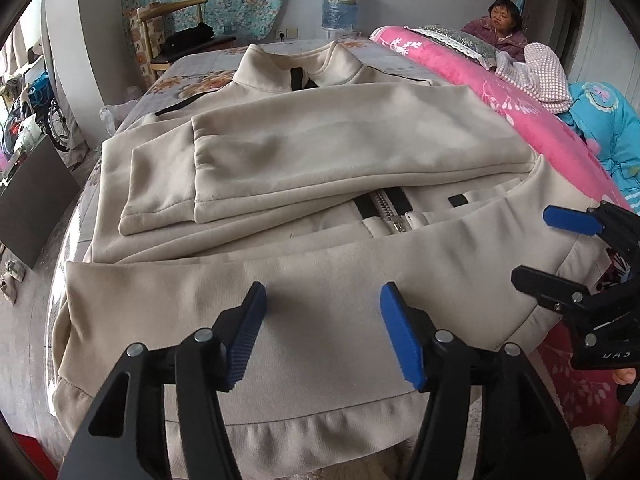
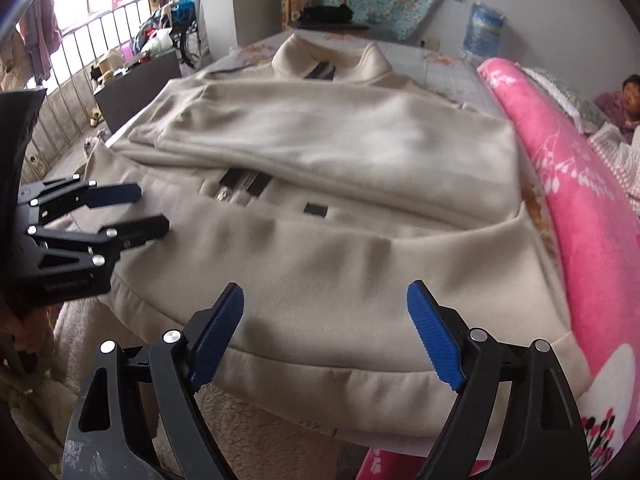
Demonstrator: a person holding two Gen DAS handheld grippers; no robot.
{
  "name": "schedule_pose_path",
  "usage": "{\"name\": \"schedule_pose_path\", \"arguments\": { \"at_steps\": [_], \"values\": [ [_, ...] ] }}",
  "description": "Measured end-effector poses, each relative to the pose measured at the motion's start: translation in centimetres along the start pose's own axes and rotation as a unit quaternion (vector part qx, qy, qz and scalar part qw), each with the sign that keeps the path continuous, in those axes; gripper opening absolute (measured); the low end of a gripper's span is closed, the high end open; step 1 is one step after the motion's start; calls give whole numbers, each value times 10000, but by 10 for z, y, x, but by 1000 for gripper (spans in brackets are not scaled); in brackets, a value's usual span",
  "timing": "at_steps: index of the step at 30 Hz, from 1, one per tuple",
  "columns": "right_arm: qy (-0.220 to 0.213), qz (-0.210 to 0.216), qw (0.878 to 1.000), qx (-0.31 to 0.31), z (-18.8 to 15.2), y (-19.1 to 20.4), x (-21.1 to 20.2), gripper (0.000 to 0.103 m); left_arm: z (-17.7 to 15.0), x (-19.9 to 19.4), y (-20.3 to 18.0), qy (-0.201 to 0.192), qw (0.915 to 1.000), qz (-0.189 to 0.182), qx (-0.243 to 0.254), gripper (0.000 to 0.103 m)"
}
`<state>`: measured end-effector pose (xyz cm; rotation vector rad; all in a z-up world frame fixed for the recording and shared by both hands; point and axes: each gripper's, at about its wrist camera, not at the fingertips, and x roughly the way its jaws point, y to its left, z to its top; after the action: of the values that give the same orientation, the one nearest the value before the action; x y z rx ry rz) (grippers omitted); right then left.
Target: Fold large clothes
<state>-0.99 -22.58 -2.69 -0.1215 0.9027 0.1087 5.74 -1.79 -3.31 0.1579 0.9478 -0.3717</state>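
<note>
A cream jacket lies flat on a bed, its long axis running from the hem at 6 o'clock to the collar at 12 o'clock, both sleeves folded across the chest. The left gripper and right gripper hover over the hem, jaws spread wide, holding nothing. A pink blanket lies along the jacket at 3 o'clock.

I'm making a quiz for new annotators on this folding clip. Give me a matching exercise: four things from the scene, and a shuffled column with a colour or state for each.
Things:
1. jacket
2. blanket
3. left hand-held gripper
4. water jug

Descriptions:
A. pink, bunched along the bed's side
B. blue, standing by the far wall
C. beige, sleeves folded across the front
D. open, holding nothing

Pairs: 1-C, 2-A, 3-D, 4-B
</note>
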Motion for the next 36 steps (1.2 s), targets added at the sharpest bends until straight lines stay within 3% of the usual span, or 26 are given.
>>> {"name": "schedule_pose_path", "arguments": {
  "at_steps": [6,13,20,26,36],
  "values": [
    [171,-77,9995,268,-6,-15,18,90,3,1,-2,106,9998,120,-118,65],
    [125,96,9987,481,-3,-24,11,90,5,2,-1,248,9991,281,-222,73],
    [132,8,9970,756,3,-40,12,91,8,5,2,372,9978,432,-348,83],
    [209,-266,9982,485,-1,-32,21,95,9,6,2,415,9971,517,-381,85],
    [243,-198,9979,560,-2,-37,22,95,9,8,3,455,9961,609,-441,91]
  ]
}}
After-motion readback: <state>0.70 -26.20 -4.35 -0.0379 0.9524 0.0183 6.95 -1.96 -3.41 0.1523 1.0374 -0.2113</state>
